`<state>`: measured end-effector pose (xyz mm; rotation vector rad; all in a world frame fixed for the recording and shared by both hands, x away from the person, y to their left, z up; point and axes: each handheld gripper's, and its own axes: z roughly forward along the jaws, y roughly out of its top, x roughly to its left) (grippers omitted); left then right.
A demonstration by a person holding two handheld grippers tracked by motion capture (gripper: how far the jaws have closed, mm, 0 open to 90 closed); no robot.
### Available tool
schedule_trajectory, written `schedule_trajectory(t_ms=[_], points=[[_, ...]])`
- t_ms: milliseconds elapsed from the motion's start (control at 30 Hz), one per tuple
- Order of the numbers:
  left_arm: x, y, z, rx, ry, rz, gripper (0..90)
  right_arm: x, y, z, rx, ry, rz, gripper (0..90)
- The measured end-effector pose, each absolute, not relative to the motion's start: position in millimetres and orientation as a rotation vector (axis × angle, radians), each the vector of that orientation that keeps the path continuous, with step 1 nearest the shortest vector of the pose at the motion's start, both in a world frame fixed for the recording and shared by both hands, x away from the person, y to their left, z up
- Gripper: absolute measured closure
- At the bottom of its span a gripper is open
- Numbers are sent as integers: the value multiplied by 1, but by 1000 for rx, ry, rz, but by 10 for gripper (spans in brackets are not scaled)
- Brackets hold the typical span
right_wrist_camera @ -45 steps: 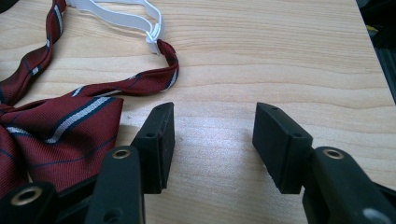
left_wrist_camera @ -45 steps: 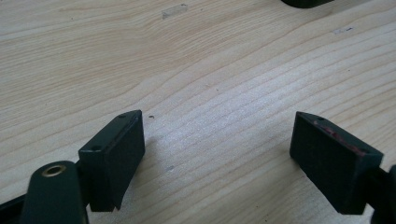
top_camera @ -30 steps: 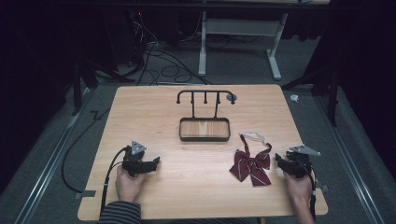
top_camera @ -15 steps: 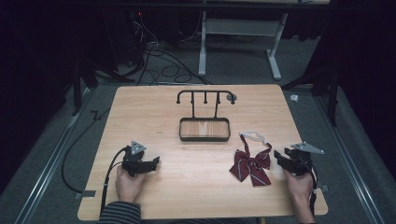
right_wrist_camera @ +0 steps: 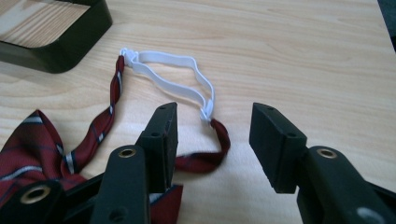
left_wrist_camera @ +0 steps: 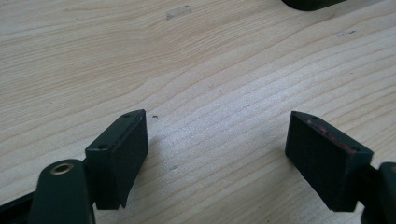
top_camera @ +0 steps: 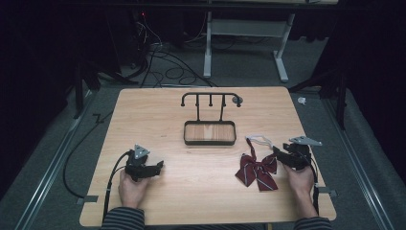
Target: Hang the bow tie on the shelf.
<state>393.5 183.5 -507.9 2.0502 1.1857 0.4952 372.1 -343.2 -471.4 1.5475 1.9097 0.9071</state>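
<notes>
Counter (top_camera: pixel 158 110): pale wood, seen from above the person's side; both hands come in over its near edge.
Bow tie (top_camera: pixel 257 170): dark red with thin pale stripes, lying flat near the right part of the near edge, just left of the right tongs.
Strap (right_wrist_camera: pixel 173 68): a white elastic loop joined to the bow tie's two red bands, lying on the counter beyond the bow, toward the tray.
Right tongs (right_wrist_camera: pixel 214 135): spread, and they have just been closing a little; one red band with the strap's end lies on the counter between the two jaws, and neither pad presses on it. The left jaw stands over the edge of the bow.
Left tongs (left_wrist_camera: pixel 217 156): spread wide over bare wood near the left part of the near edge, with nothing between the jaws.
Tray (top_camera: pixel 209 142): black rim with a wooden bottom, at the middle of the counter, with a black hook rack (top_camera: pixel 210 97) standing at its far side.
</notes>
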Motion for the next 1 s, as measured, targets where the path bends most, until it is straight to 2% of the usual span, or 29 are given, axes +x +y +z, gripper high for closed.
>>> schedule_trajectory(t_ms=[533,1000], points=[[393,184,-508,2051,1186,495,218,412,-325,-466,1523,1994,837,547],[392,183,-508,2043,1198,501,221,432,-325,-486,1565,2029,773,536]])
